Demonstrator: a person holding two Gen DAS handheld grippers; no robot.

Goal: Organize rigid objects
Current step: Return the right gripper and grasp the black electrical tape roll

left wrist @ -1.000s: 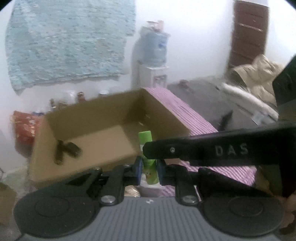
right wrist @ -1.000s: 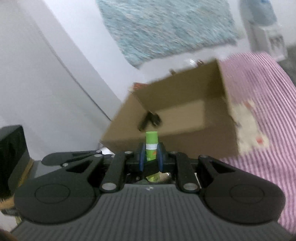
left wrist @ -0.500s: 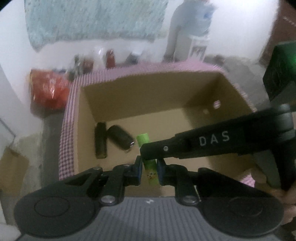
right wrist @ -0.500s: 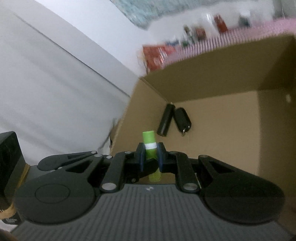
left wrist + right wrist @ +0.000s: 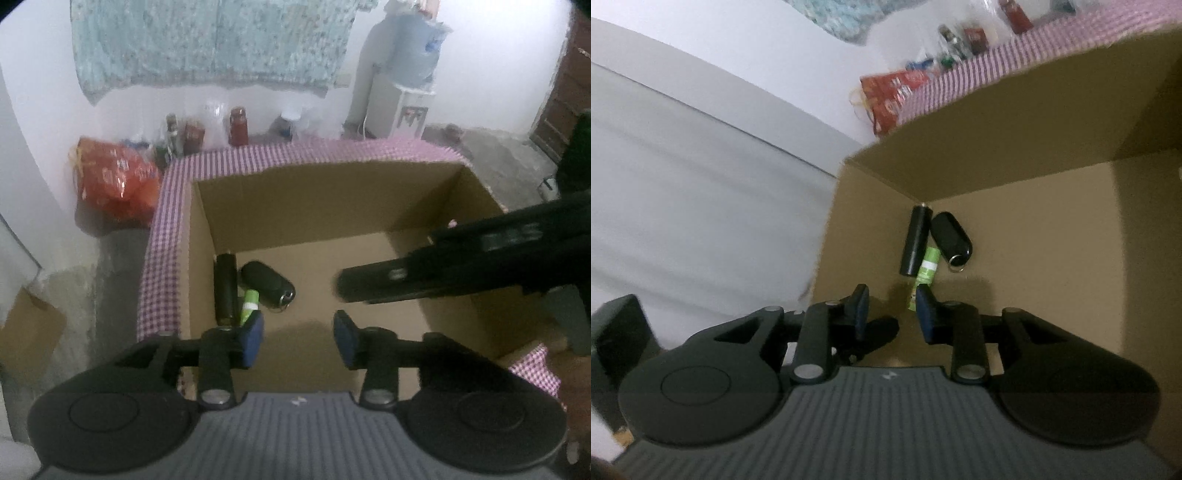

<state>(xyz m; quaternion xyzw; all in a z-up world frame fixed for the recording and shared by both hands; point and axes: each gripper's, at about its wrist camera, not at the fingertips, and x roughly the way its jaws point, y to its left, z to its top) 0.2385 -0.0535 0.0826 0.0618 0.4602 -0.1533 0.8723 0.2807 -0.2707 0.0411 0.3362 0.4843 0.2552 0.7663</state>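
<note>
Inside, we saw the open brown cardboard box (image 5: 332, 206) with plain matte walls, resting on a purple-and-white checked cloth (image 5: 162, 229). On its floor, left of centre in the frame, lay a smooth black cylinder (image 5: 225, 288), a rounded glossy black key fob with a metal ring (image 5: 267, 282), and the slim green tube with a white band (image 5: 249, 306), set between the other two. Half a second before, that tube was clamped in both grippers; now it had dropped out of the grip. The left gripper (image 5: 298, 341) had just been opening, blue pads apart, nothing between them. The right gripper (image 5: 891, 314) had likewise been parting, its gap empty, the tube (image 5: 925, 273) lying just beyond its right pad.
</note>
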